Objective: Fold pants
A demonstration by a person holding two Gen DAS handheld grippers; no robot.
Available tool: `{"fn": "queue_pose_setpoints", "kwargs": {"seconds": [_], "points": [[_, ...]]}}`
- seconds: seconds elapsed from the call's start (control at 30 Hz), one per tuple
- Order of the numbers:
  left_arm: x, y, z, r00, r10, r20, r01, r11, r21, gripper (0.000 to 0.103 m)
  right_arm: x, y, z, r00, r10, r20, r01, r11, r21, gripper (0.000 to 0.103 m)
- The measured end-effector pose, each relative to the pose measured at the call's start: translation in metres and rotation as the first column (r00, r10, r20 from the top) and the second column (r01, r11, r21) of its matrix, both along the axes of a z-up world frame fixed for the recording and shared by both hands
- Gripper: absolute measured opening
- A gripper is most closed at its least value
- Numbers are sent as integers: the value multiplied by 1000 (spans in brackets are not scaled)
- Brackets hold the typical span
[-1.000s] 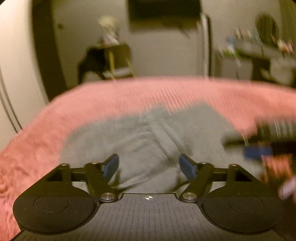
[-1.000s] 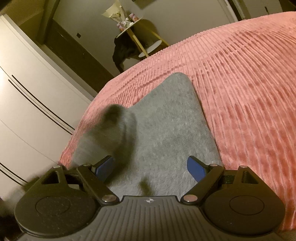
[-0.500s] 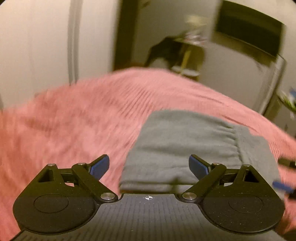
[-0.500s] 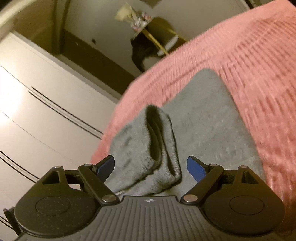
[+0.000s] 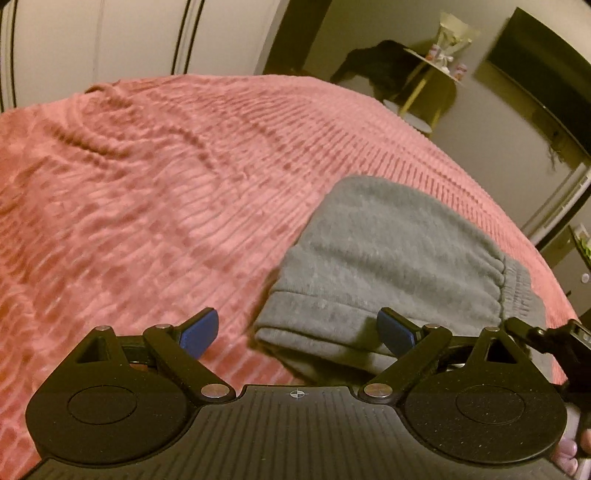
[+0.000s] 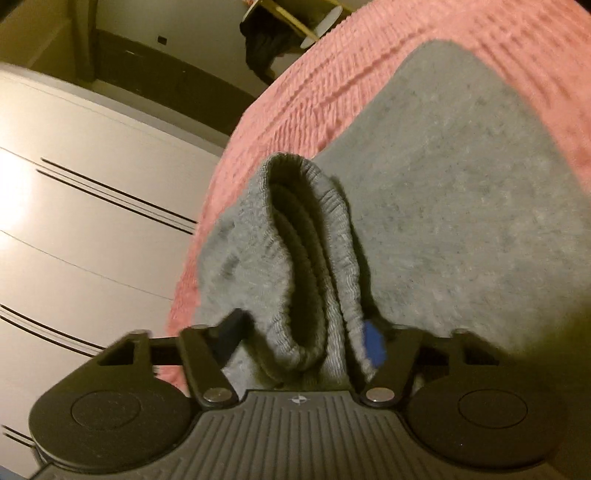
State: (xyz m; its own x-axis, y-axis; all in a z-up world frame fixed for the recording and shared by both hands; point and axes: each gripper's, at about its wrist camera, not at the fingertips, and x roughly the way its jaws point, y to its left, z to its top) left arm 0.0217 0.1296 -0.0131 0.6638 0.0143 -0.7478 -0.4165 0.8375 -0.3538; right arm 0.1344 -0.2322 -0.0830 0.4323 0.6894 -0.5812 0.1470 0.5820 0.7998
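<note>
Looking along the left gripper (image 5: 297,334) in the left wrist view: jaws spread wide, blue pads (image 5: 197,332) well apart, nothing gripped. Between them, only the near left corner of the folded grey pants (image 5: 388,258), neither pad pressing on the cloth. Pants lying in a flat stack on the pink ribbed bedspread (image 5: 155,192), right of centre, elastic waistband (image 5: 517,291) at the right end. Part of the right gripper (image 5: 546,336) poking in at the right edge, just beside that waistband; fingertips of a hand (image 5: 569,454) at the bottom right corner. Beyond the bed, white wardrobe doors (image 5: 110,40) at far left, a small yellow-legged side table (image 5: 432,77) with a dark garment (image 5: 376,66) draped at far right. Switching to the right wrist view: right gripper (image 6: 303,339) low over the pants (image 6: 461,206), jaws closing, a raised ribbed fold of the waistband (image 6: 295,236) standing between them. Right blue pad (image 6: 373,343) against the cloth, left finger blurred beside the fold; firm pinch not yet clear. Rest of the pants spread flat toward the far right, on the bedspread (image 6: 332,81). White wardrobe doors (image 6: 85,177) along the left, side table (image 6: 295,18) at the far top edge.
</note>
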Motion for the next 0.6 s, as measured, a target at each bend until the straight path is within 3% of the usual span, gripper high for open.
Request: {"fn": "queue_pose_setpoints", "kwargs": {"seconds": [0.1,0.17,0.23,0.27,0.3,0.33,0.43,0.6], "points": [[1,-1,-1,1000,-12,10,12,1000,-10,96,2,-6,-11,999,-39,-34,42,994,105,68],[2,-2,-2,1000,-24,11,24,1000,-19,96,5,-4,-14,999,-32,-35,37,988,147,78],[3,-4,-2,999,-39,12,39,999,-22,96,10,1,-13,999,-24,-40,30,988,155,79],[2,-5,-2,999,-46,16,46,999,-20,96,13,5,-12,999,-22,-49,28,990,140,75],[2,-6,-1,998,-53,20,53,998,-19,96,15,9,-9,998,-21,-53,27,993,117,55],[0,-7,0,998,-63,28,64,998,-20,96,16,15,-5,999,-15,-51,18,997,70,47],[-4,-12,4,991,-121,53,123,992,-21,96,15,28,18,999,21,34,-19,998,-64,42],[0,-34,6,968,-248,27,247,968,41,96,10,39,68,984,18,175,-5,997,-78,39]]}}
